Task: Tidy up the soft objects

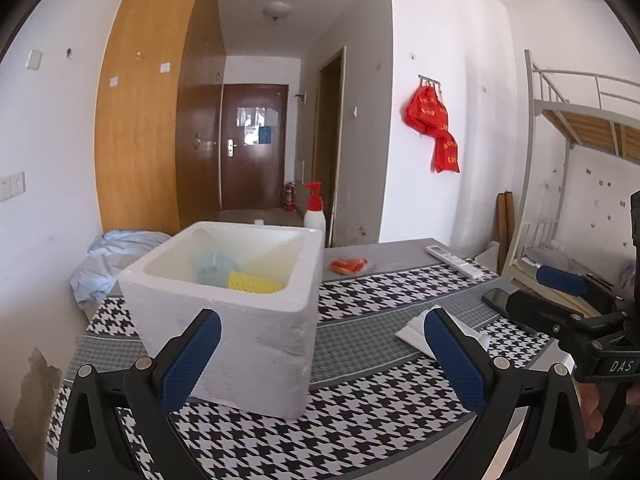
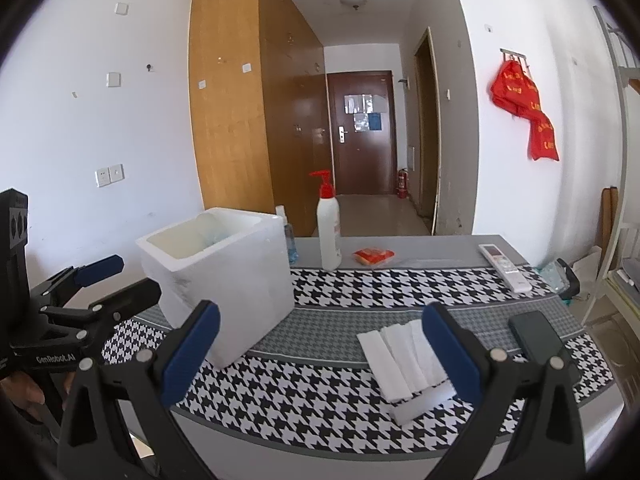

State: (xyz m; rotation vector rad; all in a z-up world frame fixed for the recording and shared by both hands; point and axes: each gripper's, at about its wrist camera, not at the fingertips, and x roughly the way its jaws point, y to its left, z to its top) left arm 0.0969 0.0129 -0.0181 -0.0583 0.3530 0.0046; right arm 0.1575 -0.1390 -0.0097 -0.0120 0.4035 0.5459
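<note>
Both grippers, left [image 1: 322, 344] and right [image 2: 320, 344], spread wide, empty. Box [image 1: 256, 320] near desk's [image 2: 320, 400] left edge, holding sponge [image 1: 252, 282]. Tissues [image 2: 404, 360] at the front edge.

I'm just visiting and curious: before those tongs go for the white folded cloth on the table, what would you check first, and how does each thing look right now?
1. Right tongs open wide enough: ok, nothing between them.
2. Left tongs free: ok, open and holding nothing.
3. White folded cloth reachable: ok, lying flat just ahead of the right tongs.
4. Phone out of the way: not ok, close beside the cloth.
5. Foam box has room: ok, only a yellow sponge and a pale blue item inside.
6. Cloth is one piece: cannot tell.
</note>
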